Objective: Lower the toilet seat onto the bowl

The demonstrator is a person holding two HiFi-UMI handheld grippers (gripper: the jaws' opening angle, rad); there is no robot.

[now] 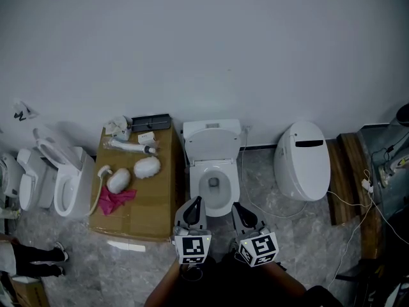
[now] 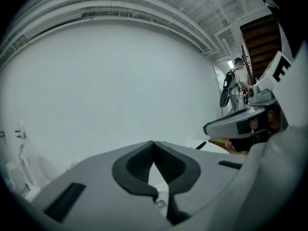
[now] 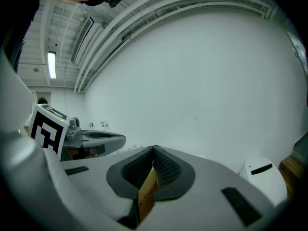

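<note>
The white oval toilet seat (image 1: 212, 139) is standing upright, ahead of both grippers and beyond the open white ceramic bowl (image 1: 199, 171). The left gripper (image 1: 193, 200) is pressing its jaws together, empty. The right gripper (image 1: 238, 204) is pinching a small tan printed tag (image 3: 147, 194). The approach is likely only beginning; next comes reaching forward for the seat's top edge.

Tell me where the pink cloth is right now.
In the head view, the pink cloth lies on the cardboard box, left of the open toilet, right beside a white rounded object.
</note>
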